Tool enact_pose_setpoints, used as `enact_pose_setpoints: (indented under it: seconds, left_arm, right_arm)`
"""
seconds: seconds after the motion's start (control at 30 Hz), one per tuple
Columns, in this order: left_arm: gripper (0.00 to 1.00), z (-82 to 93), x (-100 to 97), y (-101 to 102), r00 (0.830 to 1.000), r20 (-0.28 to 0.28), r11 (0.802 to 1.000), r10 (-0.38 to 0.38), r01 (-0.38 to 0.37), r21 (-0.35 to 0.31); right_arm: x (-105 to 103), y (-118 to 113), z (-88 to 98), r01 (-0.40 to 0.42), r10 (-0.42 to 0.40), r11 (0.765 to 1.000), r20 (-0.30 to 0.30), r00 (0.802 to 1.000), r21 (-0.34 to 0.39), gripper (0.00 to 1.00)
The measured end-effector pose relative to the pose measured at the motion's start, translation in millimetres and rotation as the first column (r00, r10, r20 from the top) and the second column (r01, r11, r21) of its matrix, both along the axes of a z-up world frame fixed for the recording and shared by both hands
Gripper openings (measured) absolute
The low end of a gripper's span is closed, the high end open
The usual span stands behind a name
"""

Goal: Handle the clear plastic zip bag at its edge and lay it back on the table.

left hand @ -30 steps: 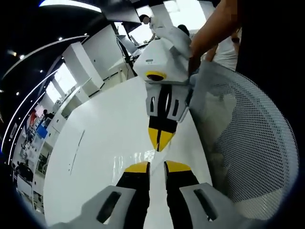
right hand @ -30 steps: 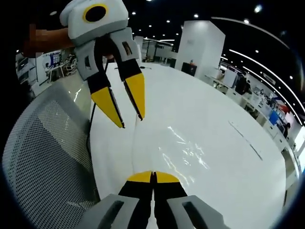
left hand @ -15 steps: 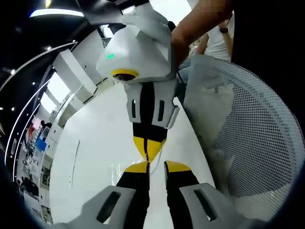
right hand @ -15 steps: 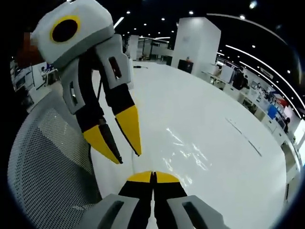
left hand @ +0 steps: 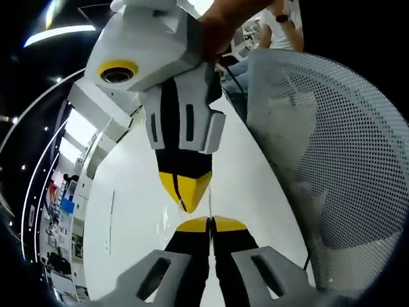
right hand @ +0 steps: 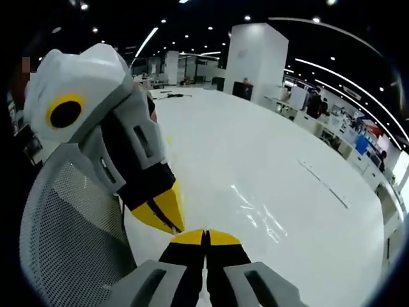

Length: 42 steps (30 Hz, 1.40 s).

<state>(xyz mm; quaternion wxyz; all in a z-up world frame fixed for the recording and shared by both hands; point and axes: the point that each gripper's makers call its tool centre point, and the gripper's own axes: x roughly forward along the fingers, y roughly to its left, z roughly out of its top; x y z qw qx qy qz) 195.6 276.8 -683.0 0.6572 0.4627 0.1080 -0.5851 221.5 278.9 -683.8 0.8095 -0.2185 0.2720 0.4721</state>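
Resting flat on the white table (right hand: 268, 147), the clear plastic zip bag (right hand: 252, 211) reads mainly as glare and faint wrinkles on the tabletop, just ahead of the yellow tips in the right gripper view; in the left gripper view its near edge is hard to make out. Left gripper (left hand: 210, 225): jaws pressed together, tips touching, with a thin pale line running up from between them; whether that line is the bag's edge caught there cannot be told. Right gripper (right hand: 205, 237): jaws likewise closed tip to tip, nothing visibly pinched. Each tool faces the other: the right one (left hand: 185, 192) comes down from the top of the left gripper view, held by a hand (left hand: 223, 16), its yellow tips closed and almost meeting the left's; the left one (right hand: 165, 214) enters the right gripper view from the left. Mesh chair back (left hand: 339, 147) standing beside the table's edge. Office interior with ceiling lights behind.
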Motion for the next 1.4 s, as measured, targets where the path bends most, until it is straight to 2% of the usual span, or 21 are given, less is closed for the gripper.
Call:
enact_pose_setpoints:
  seconds: [0.3, 0.6, 0.87, 1.2, 1.27, 1.37, 1.4]
  left_arm:
    - [0.0, -4.7, 1.8, 7, 0.999, -0.002, 0.999, 0.051, -0.051, -0.009]
    - [0.0, -9.0, 0.1, 12, 0.996, -0.024, 0.996, 0.088, -0.088, -0.019]
    - [0.0, -7.8, 0.2, 15, 0.989, -0.053, 0.989, 0.135, -0.138, -0.058]
    - [0.0, -11.1, 1.9, 16, 0.987, -0.067, 0.987, 0.149, -0.152, -0.05]
    - [0.0, -10.7, 2.4, 17, 0.987, -0.06, 0.987, 0.148, -0.151, -0.047]
    - [0.0, -10.8, 7.4, 21, 0.993, 0.011, 0.993, 0.118, -0.118, -0.015]
    - [0.0, -11.2, 7.1, 21, 0.993, 0.013, 0.993, 0.114, -0.114, -0.015]
  right_arm:
    - [17, -6, 10.4, 0.077, -0.077, 0.997, 0.044, 0.996, 0.02, 0.0]
    - [30, -14, 27.2, 0.12, -0.122, 0.992, 0.083, 0.989, 0.033, 0.0]
    - [42, -17, 35.7, 0.142, -0.147, 0.989, 0.118, 0.982, 0.053, 0.0]
    - [47, -21, 38.6, 0.152, -0.155, 0.988, 0.139, 0.978, 0.033, 0.0]
    - [47, -22, 36.6, 0.157, -0.16, 0.987, 0.136, 0.978, 0.033, 0.0]
    - [42, -20, 32.4, 0.138, -0.138, 0.99, 0.136, 0.981, 0.01, 0.0]
    - [41, -20, 30.3, 0.132, -0.132, 0.991, 0.131, 0.983, 0.003, 0.0]
